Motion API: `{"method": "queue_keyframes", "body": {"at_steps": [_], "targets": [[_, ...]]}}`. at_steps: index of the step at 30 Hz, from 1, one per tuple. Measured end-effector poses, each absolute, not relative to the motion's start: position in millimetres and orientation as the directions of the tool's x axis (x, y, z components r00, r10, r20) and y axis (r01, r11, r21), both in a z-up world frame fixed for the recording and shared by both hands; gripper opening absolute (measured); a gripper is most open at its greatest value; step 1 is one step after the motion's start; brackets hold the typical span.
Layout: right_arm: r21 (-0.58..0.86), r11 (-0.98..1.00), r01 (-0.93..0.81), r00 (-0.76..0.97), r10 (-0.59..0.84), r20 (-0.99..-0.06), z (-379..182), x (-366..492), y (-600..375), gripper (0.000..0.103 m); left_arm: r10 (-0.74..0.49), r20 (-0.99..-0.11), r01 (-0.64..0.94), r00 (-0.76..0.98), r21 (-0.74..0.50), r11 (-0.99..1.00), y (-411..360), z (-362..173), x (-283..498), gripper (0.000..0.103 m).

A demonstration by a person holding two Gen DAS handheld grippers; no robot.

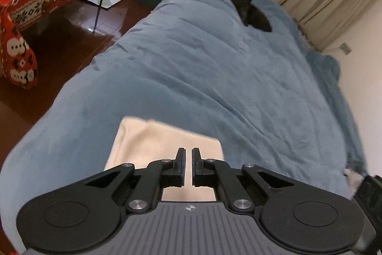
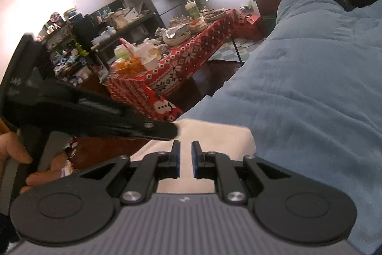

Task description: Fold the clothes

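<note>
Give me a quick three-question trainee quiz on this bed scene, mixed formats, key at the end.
1. True or false: the cream garment lies on the blue duvet.
2. The dark garment lies: A) beside the cream one, B) far up the bed, C) on the floor.
3. Fill in: the table's patterned cloth is mostly ____.

Key: 1 true; 2 B; 3 red.

Black claw [image 1: 188,152], silver screws, blue pads
</note>
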State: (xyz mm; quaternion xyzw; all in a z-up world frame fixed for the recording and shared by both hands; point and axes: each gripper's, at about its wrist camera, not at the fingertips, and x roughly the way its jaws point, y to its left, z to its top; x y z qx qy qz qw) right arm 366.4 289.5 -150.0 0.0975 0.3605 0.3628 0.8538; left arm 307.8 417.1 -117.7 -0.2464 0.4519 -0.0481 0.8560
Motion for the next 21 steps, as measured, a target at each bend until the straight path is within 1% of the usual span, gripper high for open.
{"method": "queue_keyframes", "body": {"at_steps": [4,7,9,10,12,13,15,18,20,21], "targets": [[0.400,0.761,-0.511,0.483,0.639,-0.599,-169.5,390.3,306.9,0.012,-0.302,-0.782,-0.159,0.546,-0.451,0.878,419.9,-137.1,333.3,0.003],[0.383,0.784,-0.489,0.490,0.610,-0.622,-183.4,400.5,302.1,0.005,-0.300,-0.790,-0.181,0.535,-0.454,0.872,431.4,-146.3,334.0,0.003],[0.383,0.789,-0.481,0.494,0.605,-0.625,-185.7,404.0,291.4,0.004,-0.289,-0.786,-0.203,0.547,-0.460,0.865,441.3,-146.0,326.1,0.003],[0.379,0.794,-0.475,0.499,0.598,-0.628,-184.5,405.7,285.1,0.004,-0.288,-0.782,-0.211,0.554,-0.466,0.859,446.1,-145.3,321.8,0.003],[0.366,0.810,-0.458,0.510,0.576,-0.638,-179.0,408.4,272.2,0.009,-0.308,-0.757,-0.212,0.576,-0.502,0.839,454.4,-140.8,310.8,0.003],[0.369,0.812,-0.453,0.514,0.575,-0.636,-174.6,409.1,263.7,0.009,-0.314,-0.748,-0.210,0.585,-0.514,0.832,457.4,-137.8,305.5,0.004],[0.378,0.810,-0.449,0.524,0.581,-0.623,-163.2,408.1,244.0,0.009,-0.296,-0.752,-0.199,0.589,-0.489,0.849,453.9,-126.9,296.8,0.004],[0.354,0.817,-0.454,0.547,0.570,-0.613,-141.6,398.0,212.4,0.010,-0.278,-0.756,-0.169,0.593,-0.454,0.875,440.4,-108.0,281.5,0.004],[0.325,0.824,-0.464,0.565,0.558,-0.608,-125.7,385.5,187.9,0.011,-0.269,-0.752,-0.145,0.601,-0.433,0.889,424.4,-94.8,268.2,0.010],[0.316,0.826,-0.466,0.572,0.554,-0.605,-118.3,378.7,174.3,0.011,-0.265,-0.749,-0.133,0.607,-0.425,0.895,416.0,-88.3,261.3,0.018]]}}
